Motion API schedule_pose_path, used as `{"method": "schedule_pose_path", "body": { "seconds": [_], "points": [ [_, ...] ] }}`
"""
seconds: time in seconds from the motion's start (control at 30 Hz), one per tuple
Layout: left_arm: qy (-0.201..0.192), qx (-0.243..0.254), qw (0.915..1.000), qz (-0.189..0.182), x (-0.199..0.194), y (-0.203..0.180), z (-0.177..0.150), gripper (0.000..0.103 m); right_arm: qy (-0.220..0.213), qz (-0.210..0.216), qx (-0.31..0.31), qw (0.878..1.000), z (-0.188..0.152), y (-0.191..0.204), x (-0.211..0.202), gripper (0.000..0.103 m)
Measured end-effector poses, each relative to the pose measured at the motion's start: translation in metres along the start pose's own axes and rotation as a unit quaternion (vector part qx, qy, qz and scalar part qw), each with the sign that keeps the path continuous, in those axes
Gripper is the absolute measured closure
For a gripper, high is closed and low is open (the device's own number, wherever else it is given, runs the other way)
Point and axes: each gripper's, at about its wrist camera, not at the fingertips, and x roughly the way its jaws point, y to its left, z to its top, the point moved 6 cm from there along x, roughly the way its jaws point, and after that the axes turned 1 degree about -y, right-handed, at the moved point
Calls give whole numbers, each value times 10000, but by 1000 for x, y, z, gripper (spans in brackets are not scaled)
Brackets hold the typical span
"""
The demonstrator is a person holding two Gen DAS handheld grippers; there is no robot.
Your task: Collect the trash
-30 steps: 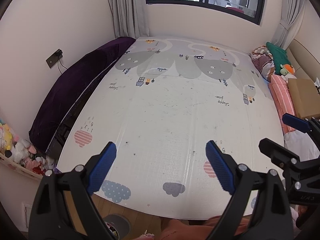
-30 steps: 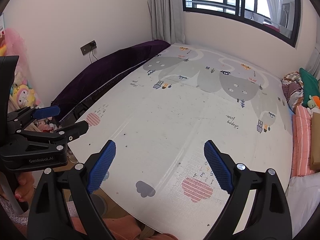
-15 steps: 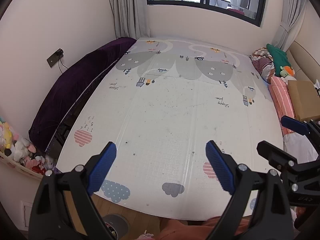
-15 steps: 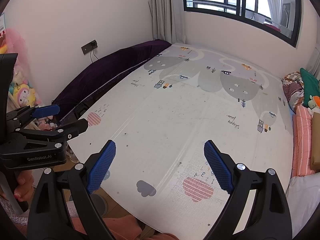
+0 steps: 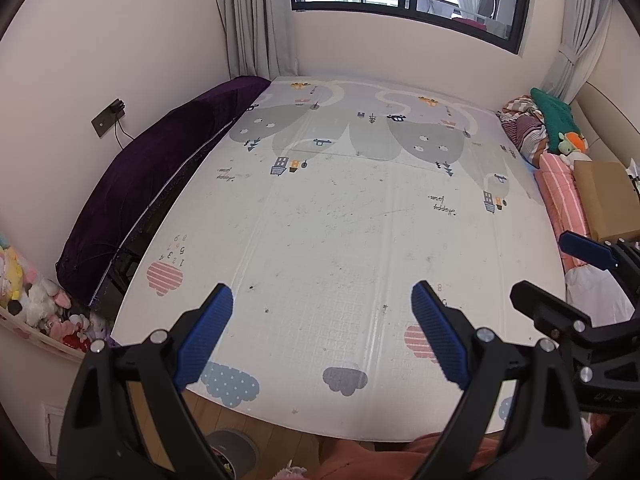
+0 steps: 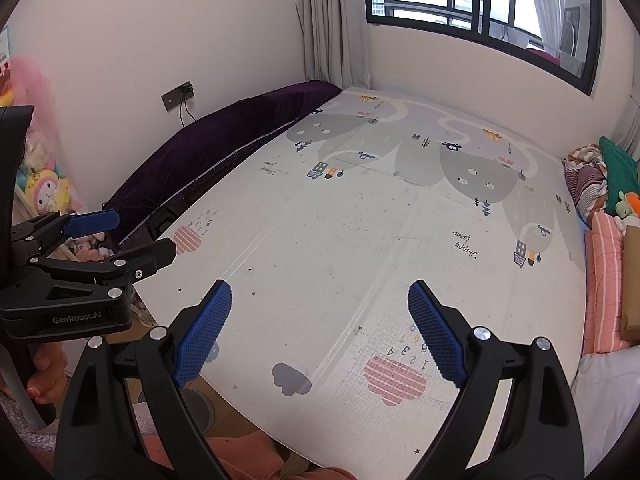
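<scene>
Nearest, the left gripper (image 5: pixel 322 332) and right gripper (image 6: pixel 320 330) hover side by side with blue pads spread apart and empty, probably poised to search. Beyond them, the large white patterned foam play mat (image 5: pixel 340 220) shows only tiny dark specks (image 5: pixel 251 287); no clear trash is visible. Farthest right, a brown cardboard box (image 5: pixel 606 200) sits on bedding.

Tiny stuff, this trash. One dark speck (image 5: pixel 251 287) lay flat and loose on the play mat (image 5: pixel 320 240), on the mat's left half, near the pink striped cloud print (image 5: pixel 165 278) and apart from it. Further up, fine dark crumbs (image 5: pixel 332 184) were sprinkled thinly across the middle of the mat, well apart from one another, none piled. All of it was too small to tell what it was, and some marks could have been scuffs or printed stars.
</scene>
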Motion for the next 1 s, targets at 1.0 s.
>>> {"method": "schedule_pose_path", "body": {
  "seconds": [1.0],
  "points": [
    [-9, -29, 10000, -65, 0, -1, 3, 12, 16, 5, -46, 10000, 6, 3, 3, 16]
  ]
}}
